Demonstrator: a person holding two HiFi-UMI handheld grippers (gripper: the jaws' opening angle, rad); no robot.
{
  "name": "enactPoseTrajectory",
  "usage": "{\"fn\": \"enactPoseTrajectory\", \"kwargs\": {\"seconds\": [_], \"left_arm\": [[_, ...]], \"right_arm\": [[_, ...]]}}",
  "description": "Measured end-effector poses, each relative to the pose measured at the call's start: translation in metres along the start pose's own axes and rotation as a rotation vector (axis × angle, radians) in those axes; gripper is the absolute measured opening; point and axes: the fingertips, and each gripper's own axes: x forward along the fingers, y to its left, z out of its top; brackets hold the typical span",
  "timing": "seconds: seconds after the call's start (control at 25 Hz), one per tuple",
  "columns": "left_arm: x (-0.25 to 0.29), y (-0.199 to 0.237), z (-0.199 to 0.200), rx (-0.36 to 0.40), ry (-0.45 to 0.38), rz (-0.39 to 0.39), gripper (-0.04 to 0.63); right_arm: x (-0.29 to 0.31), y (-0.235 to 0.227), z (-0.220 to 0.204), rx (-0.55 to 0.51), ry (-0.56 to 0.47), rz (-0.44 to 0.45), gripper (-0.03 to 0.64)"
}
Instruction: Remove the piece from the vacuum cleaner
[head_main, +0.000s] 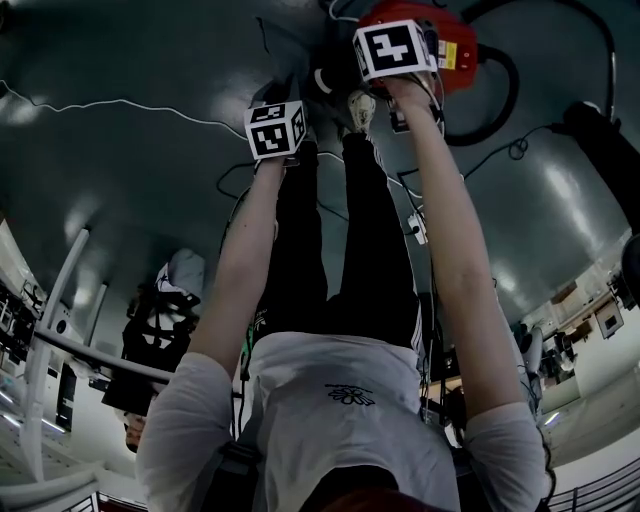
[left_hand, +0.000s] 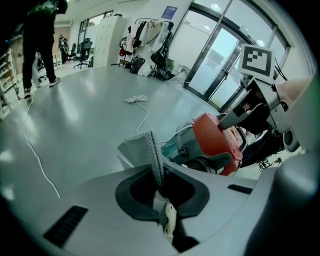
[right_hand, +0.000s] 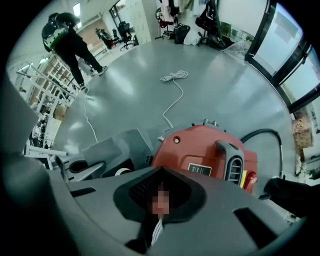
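Note:
A red vacuum cleaner (right_hand: 205, 150) with a black handle (right_hand: 230, 160) stands on the grey floor, and it also shows in the left gripper view (left_hand: 215, 145) and the head view (head_main: 452, 42). A grey boxy piece (right_hand: 117, 147) sits against its left side. My left gripper (left_hand: 153, 146) is shut, its perforated fingertips right at the grey piece (left_hand: 132, 147); whether they pinch its edge I cannot tell. My right gripper (right_hand: 159, 192) is shut above the vacuum's near side, with nothing seen between its jaws. Both marker cubes show in the head view, left (head_main: 277, 128) and right (head_main: 395, 48).
A black hose (right_hand: 265, 134) curves off the vacuum to the right. A white cord (right_hand: 172, 80) lies coiled on the floor beyond it. A person in black (right_hand: 75, 45) walks far off at the left near metal racks (right_hand: 42, 85). Glass doors (left_hand: 215, 65) stand behind the vacuum.

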Motion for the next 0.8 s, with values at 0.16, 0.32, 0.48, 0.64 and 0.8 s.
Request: {"fn": "enactPoseTrajectory", "kwargs": {"seconds": [0.16,0.32,0.48,0.64,0.8], "left_arm": [[-0.003,0.002,0.0,0.022,-0.002,-0.005,0.017],[-0.006,0.001,-0.003,0.021,-0.01,-0.012,0.018],[-0.004,0.001,-0.009,-0.014,-0.011,-0.011,0.017],[0.003,0.008,-0.006,0.057,0.012,-0.029,0.017],[0.007,0.016,-0.004,0.13,0.04,-0.062,0.018]], "right_arm": [[-0.001,0.004,-0.001,0.031,0.012,0.038,0.012],[-0.001,0.004,0.0,0.026,0.008,0.03,0.012],[0.001,0.002,-0.002,0.01,0.006,0.011,0.012],[0.001,0.003,-0.002,0.009,-0.006,0.007,0.012],[-0.003,0.0,-0.002,-0.022,0.006,-0.047,0.012]]}}
